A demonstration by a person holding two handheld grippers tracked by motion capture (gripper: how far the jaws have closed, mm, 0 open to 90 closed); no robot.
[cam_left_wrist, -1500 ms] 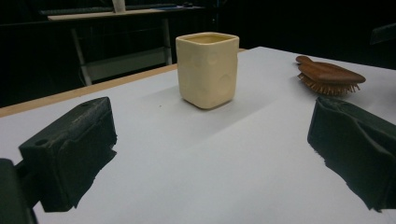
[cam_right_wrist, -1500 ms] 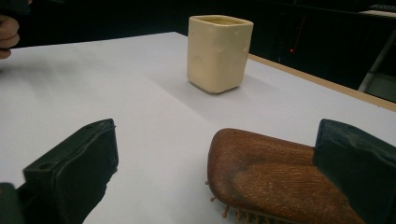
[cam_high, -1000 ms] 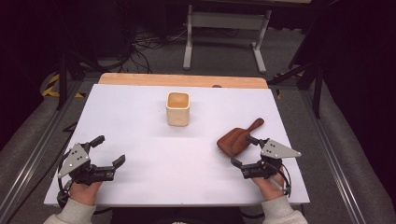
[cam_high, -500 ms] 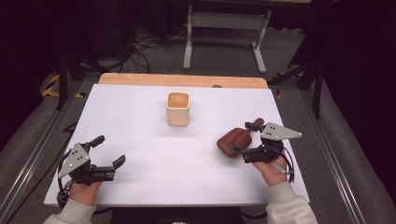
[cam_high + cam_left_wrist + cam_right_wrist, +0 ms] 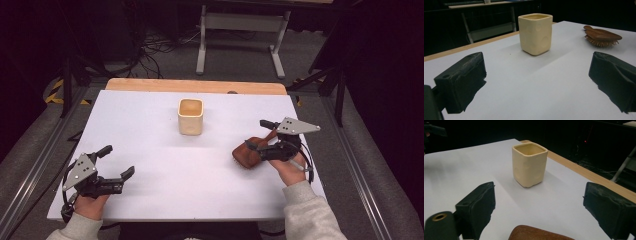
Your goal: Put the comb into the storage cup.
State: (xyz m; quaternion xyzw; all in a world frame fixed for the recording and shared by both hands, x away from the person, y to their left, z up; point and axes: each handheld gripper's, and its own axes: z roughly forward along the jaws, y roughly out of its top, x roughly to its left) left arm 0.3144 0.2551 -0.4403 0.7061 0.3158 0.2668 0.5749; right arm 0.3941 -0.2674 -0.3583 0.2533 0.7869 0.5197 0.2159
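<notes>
One wooden hairbrush (image 5: 248, 152) lies bristles down on the white bench (image 5: 150, 150), handle toward two o'clock, beneath the right hand-held gripper (image 5: 256, 134), whose apart jaws have just been closing. At eleven o'clock stands a square-mouthed cream cup (image 5: 190, 116); the left hand-held gripper (image 5: 117, 161) is apart, empty.

Below the right gripper (image 5: 260, 134), brush (image 5: 537, 234) cut by the right gripper view's bottom edge, bristles unseen. Handle hidden beneath that gripper in the high view. Contact with the brush impossible to tell.
</notes>
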